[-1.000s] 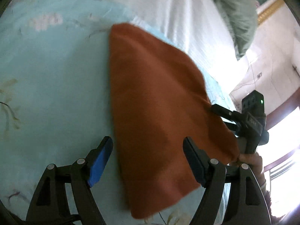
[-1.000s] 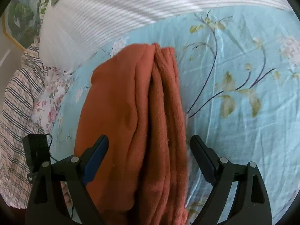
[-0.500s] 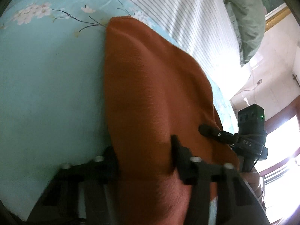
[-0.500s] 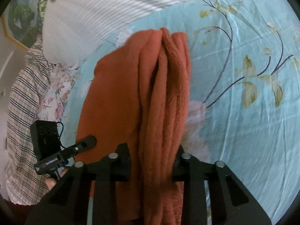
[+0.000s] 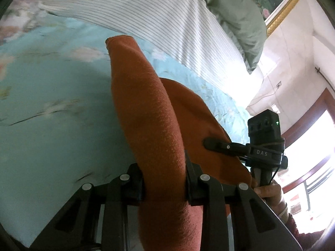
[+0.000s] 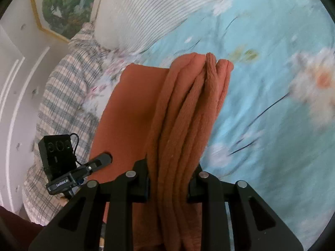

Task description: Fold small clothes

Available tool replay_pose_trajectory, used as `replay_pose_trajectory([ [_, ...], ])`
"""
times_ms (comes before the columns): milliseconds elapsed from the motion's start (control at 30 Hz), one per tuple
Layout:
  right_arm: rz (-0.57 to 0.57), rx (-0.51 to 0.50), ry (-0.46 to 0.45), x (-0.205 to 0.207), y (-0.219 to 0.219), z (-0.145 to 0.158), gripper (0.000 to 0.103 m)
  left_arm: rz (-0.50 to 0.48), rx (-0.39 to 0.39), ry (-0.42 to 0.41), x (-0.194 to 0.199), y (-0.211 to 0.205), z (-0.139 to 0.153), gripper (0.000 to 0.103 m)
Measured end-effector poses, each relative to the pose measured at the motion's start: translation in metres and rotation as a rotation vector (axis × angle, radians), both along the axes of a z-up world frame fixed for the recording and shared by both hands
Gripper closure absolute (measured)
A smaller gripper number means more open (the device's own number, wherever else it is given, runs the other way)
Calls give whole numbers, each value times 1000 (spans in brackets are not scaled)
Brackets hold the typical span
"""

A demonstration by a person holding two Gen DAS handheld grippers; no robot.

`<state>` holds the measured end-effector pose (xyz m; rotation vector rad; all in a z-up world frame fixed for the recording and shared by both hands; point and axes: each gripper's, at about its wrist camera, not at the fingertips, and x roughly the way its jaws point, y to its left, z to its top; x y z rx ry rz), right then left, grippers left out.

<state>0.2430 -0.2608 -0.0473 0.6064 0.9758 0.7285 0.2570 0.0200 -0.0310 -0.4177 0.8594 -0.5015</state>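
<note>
left tongs (image 5: 164, 185) closing, pinching rust-orange garment (image 5: 155, 113) | right tongs (image 6: 168, 183) closing on its bunched folds | long axis runs away, far over the bed (image 6: 272, 146) | both hands equally near

rust-orange garment (image 5: 150, 113): one
grippers: two, the left gripper (image 5: 164, 185) and the right gripper (image 6: 168, 185)
striped pillow (image 5: 159, 18), beyond the garment: one
green pillow (image 5: 236, 10): one
plaid cloth (image 6: 60, 96): one
framed picture (image 6: 62, 6): one
floral bedsheet (image 5: 52, 108): one
</note>
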Motion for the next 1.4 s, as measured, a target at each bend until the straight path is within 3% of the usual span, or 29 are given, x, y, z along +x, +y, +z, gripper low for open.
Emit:
replay_pose_trajectory([
  [133,25,10,44,-13,24,-20,78,25,34,16,-32,35,-2,74],
  [333,-35,-49,75,-21,20,-39,75,103,88,102,-49,58,-39,71],
  [500,-75,-83,76,-24,18,-43,67,144,188,106,-48,49,-49,51],
  [667,-135,-205,32,-33,11,-16,50,169,207,126,-46,51,-50,43],
  [800,-164,-248,-72,-40,6,19,50,199,219,96,-59,63,-33,42],
  [933,-97,-236,-93,-23,23,28,51,200,183,11,-73,70,-8,44],
  [1100,-57,-253,-29,10,43,9,59,95,121,-56,-81,58,8,44],
  [1200,-39,-242,-17,18,49,2,76,42,126,-54,-79,40,4,44],
  [1233,-37,-242,-23,19,50,4,92,33,132,-49,-79,37,2,44],
  [1400,-113,-125,-153,-9,25,42,92,-5,144,-32,-77,27,-2,48],
])
